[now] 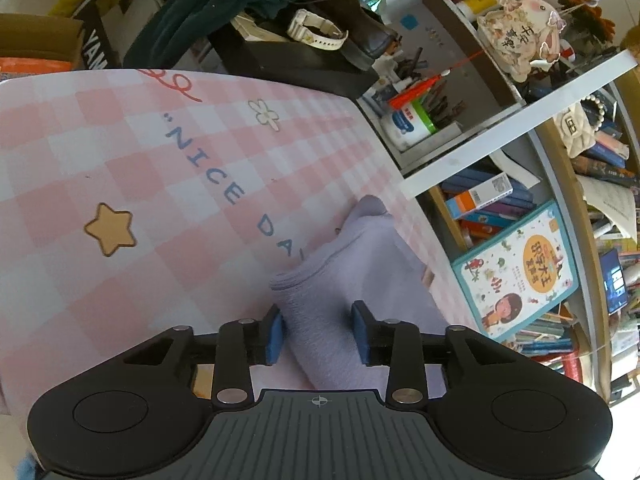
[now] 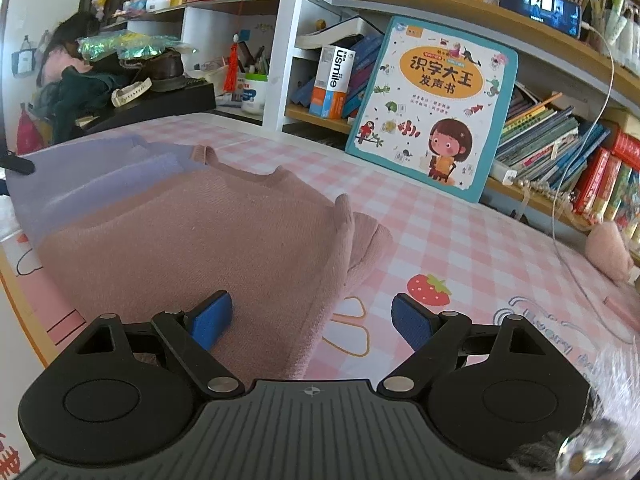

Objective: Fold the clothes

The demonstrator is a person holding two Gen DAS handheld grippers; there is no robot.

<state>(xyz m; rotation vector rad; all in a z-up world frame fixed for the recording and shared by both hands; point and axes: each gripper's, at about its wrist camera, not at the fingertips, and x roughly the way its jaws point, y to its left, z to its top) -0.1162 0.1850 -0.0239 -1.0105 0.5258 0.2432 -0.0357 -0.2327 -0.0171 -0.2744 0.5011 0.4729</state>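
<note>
The table [image 2: 460,240] under its pink checked cover takes up most of both views, with crowded bookshelves along the top and right.

Next biggest is the pink knit sweater [image 2: 208,240], spread across the centre-left of the right wrist view, with a lavender garment [image 2: 80,172] lying at its far edge toward the upper left. In the left wrist view that lavender garment [image 1: 352,280] sits lower centre, already doubled up into a thick strip running up toward the table's right edge.

Both look like soft, floppy knitwear: light, not slippery, nothing to break, but they'll sag and bunch if you lift from the middle. My guess is the best hold is a hem or a shoulder corner, pinching both layers.

The right hand-held gripper [image 2: 312,320] is spread wide, one blue pad over the sweater's near edge and the other over bare table, holding nothing. The left hand-held gripper [image 1: 318,330] has its jaws parted on either side of the lavender strip, not pinching it as far as I can see.
</note>
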